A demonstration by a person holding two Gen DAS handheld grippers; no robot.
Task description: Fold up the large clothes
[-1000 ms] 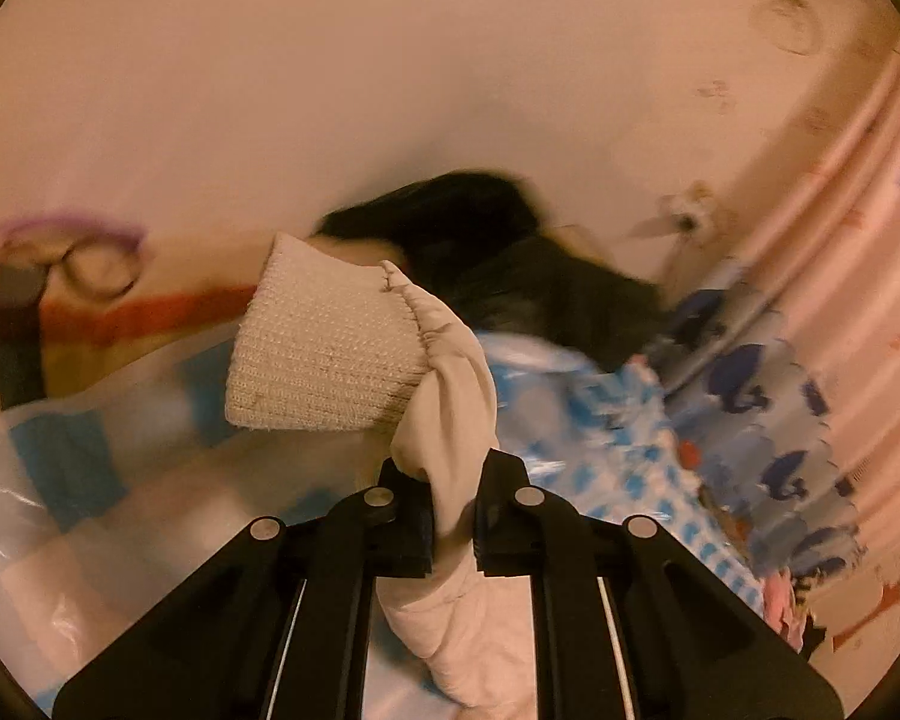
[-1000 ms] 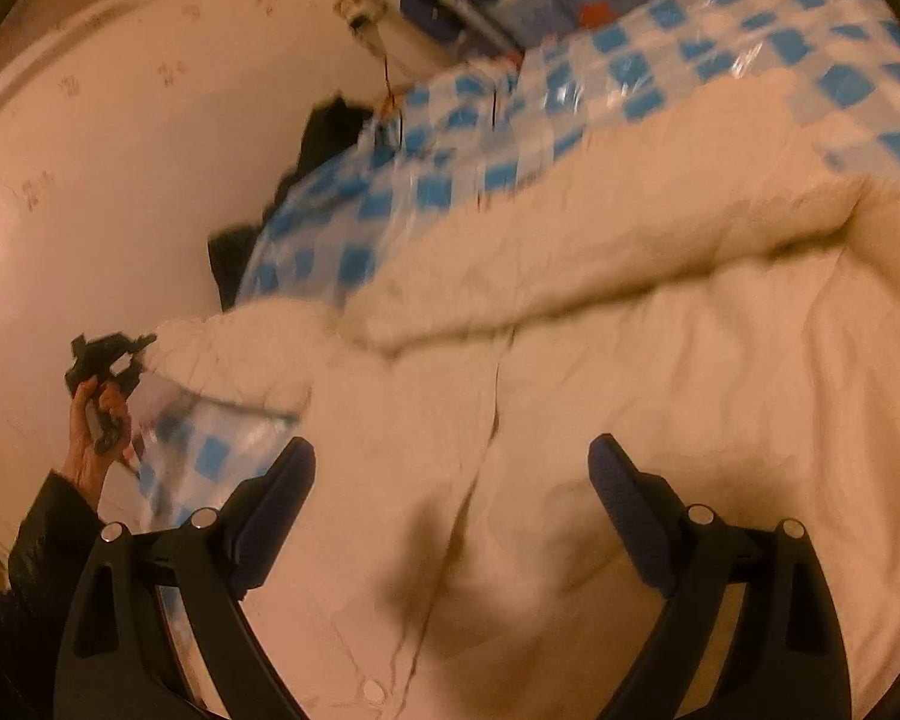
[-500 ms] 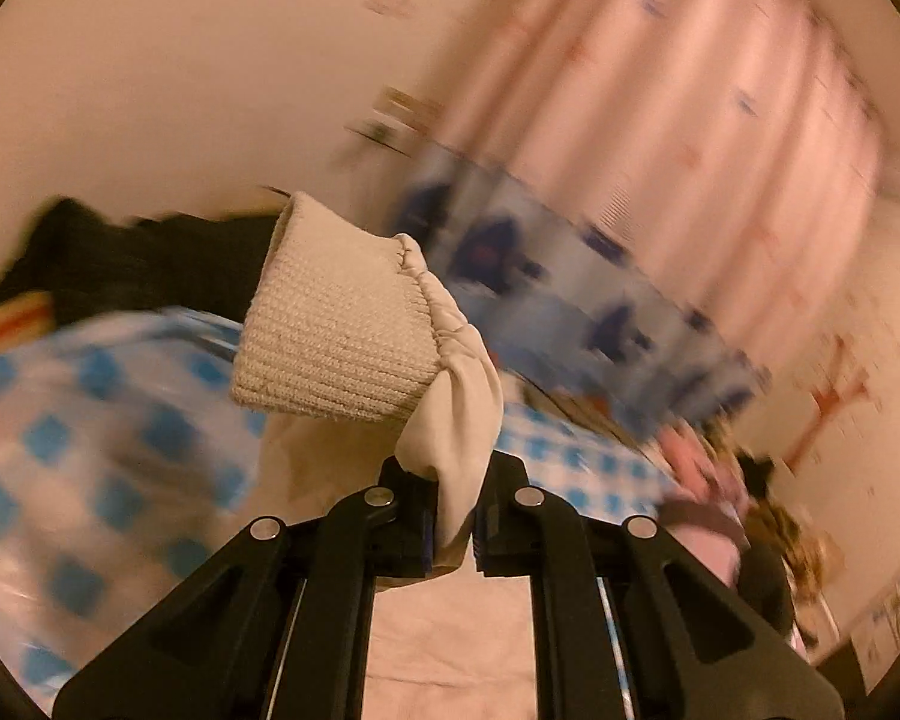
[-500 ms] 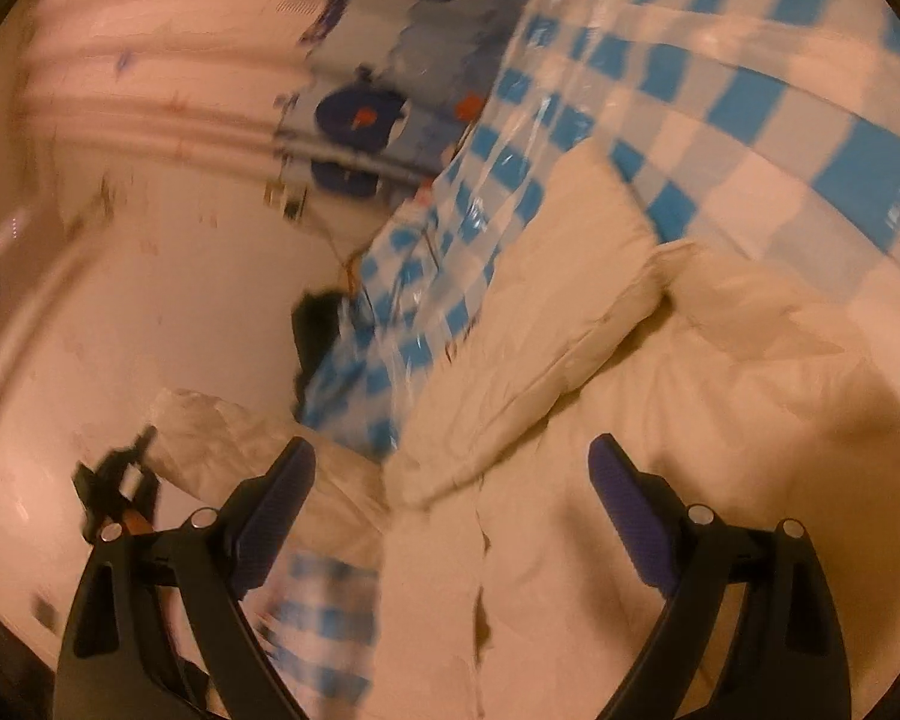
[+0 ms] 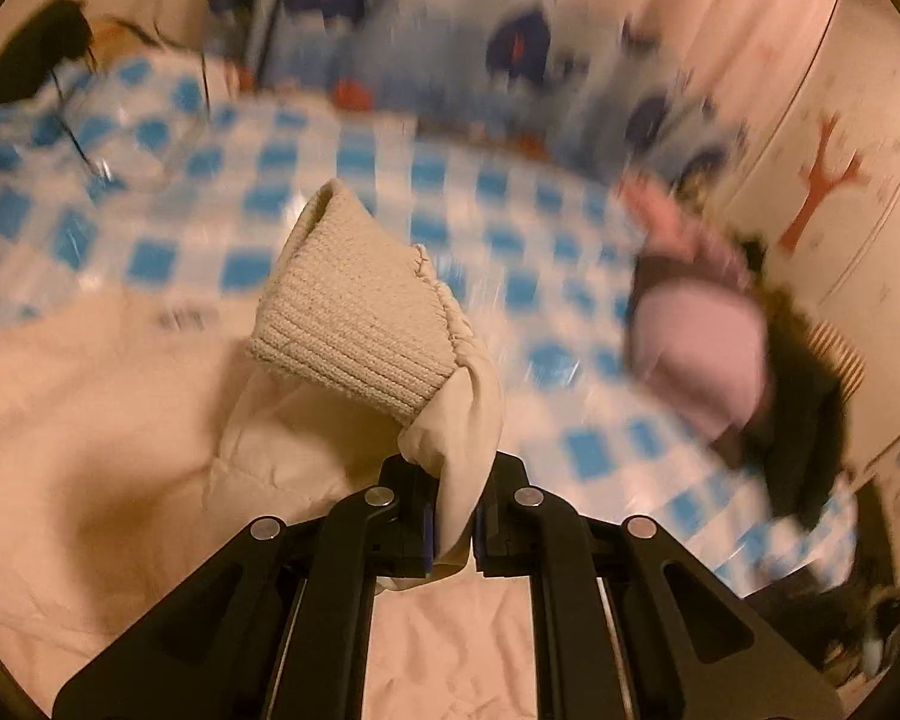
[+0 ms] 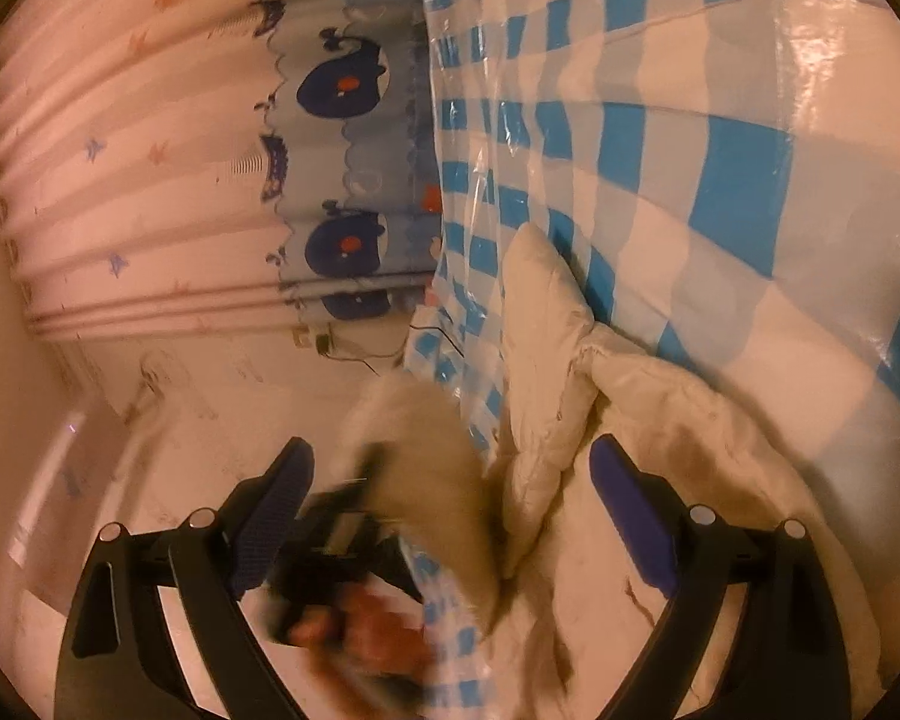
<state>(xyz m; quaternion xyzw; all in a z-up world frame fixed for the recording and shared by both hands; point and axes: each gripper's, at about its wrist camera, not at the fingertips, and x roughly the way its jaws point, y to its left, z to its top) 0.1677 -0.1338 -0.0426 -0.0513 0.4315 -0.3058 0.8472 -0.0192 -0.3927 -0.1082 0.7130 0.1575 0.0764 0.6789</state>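
Observation:
A cream padded jacket [image 5: 108, 420] lies spread over a blue-and-white checked plastic sheet [image 5: 354, 162]. My left gripper [image 5: 453, 516] is shut on the jacket's sleeve just below its ribbed knit cuff [image 5: 354, 324], which sticks up above the fingers. In the right wrist view the jacket [image 6: 708, 480] fills the lower right, and my right gripper [image 6: 450, 516] stands open over it with nothing between its fingers. The left gripper and the hand [image 6: 366, 630] holding it show blurred between the right fingers, carrying the sleeve [image 6: 426, 462].
A curtain with dark whale prints [image 6: 342, 84] hangs behind the bed. A heap of pink and dark clothes [image 5: 708, 348] lies at the right side of the sheet. A dark garment [image 5: 24, 66] sits at the far left by the wall.
My left gripper has swung fast across the bed with the sleeve still held, ending over the jacket's body. The right gripper has rolled and shifted, staying open; the left hand now appears close in front of it.

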